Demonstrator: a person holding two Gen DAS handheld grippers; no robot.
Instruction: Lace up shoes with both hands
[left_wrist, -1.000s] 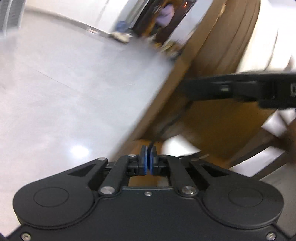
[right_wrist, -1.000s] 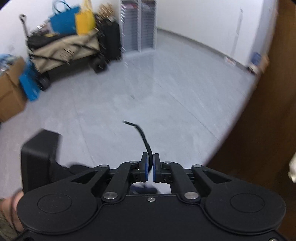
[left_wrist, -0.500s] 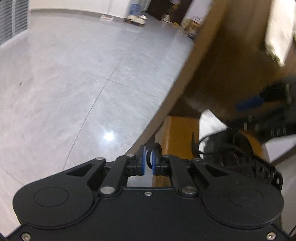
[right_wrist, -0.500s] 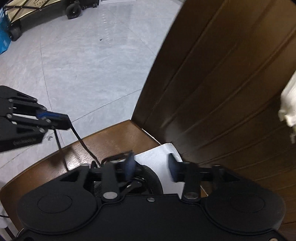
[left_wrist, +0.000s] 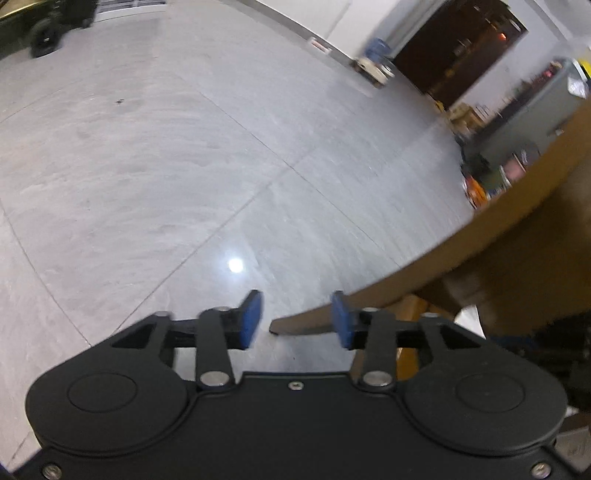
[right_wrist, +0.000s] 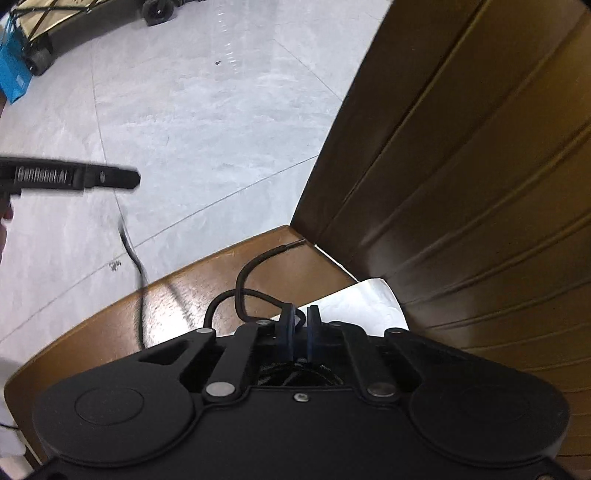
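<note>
Black lace (right_wrist: 258, 295) between right gripper (right_wrist: 300, 325) pads

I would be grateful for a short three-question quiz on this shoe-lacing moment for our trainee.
1. True or false: the left gripper is holding the lace.
2. What lies on the wooden table just beyond the right gripper? A) a white sheet B) a cup C) a pair of scissors
3. Fill in: the right gripper's fingers are closed on the black ____.

Key
1. False: its fingers stand apart with nothing between them and have just been opening.
2. A.
3. Lace: these fingers have just been closing, and a loop of it sits between them.
</note>
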